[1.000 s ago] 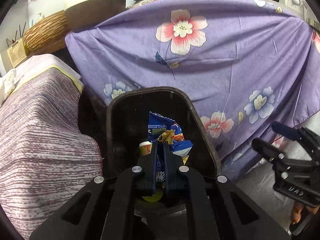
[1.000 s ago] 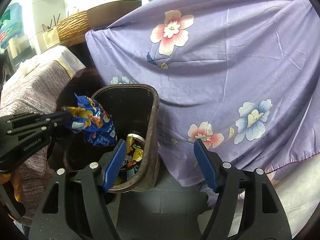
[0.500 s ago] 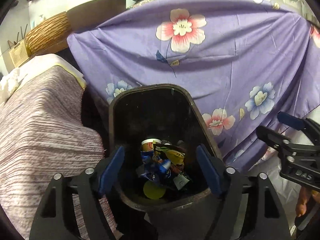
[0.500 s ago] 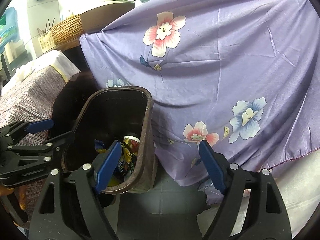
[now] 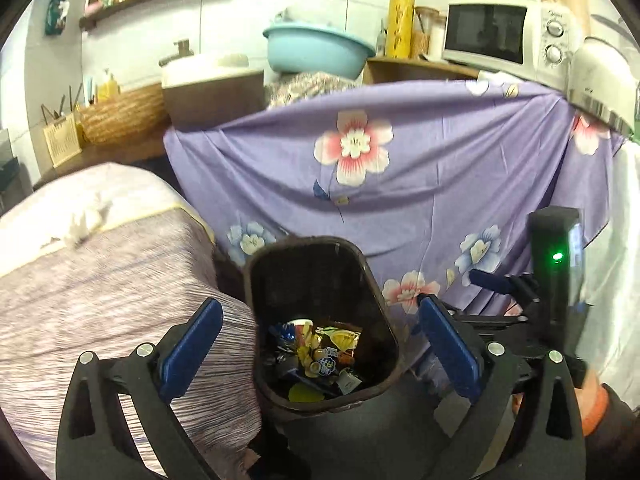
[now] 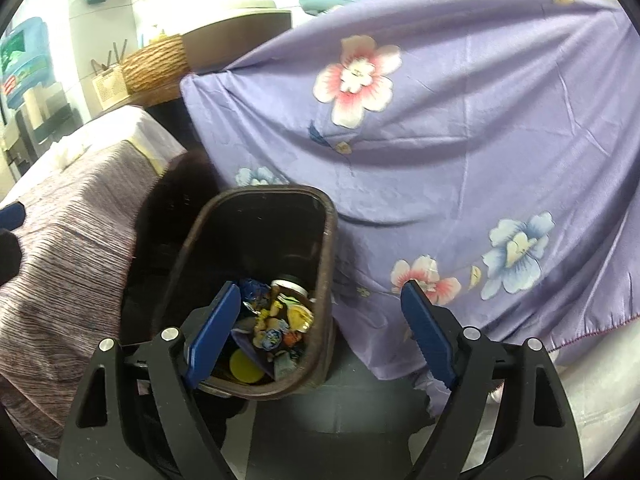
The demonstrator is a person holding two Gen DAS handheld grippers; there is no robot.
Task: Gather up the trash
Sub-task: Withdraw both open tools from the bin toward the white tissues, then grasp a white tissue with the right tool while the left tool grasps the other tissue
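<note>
A dark brown trash bin (image 5: 372, 288) stands on the floor below me, also in the right wrist view (image 6: 326, 240). Inside lie several snack wrappers (image 5: 320, 354), a cup and a yellow lid (image 6: 244, 364). My left gripper (image 5: 320, 348) is open and empty, its blue pads spread to either side above the bin. My right gripper (image 6: 324, 332) is open and empty, above the bin's right rim; it shows at the right of the left wrist view (image 5: 508, 304).
A purple floral cloth (image 5: 400, 184) hangs over a table behind the bin. A striped purple-covered surface (image 5: 100, 280) is at the left. On the far counter stand a microwave (image 5: 500, 36), a blue basin (image 5: 316, 46) and a wicker basket (image 5: 124, 118).
My left gripper opened and let go of the blue snack wrapper, which dropped into the bin. Both grippers have since lifted and drawn back from the bin.
</note>
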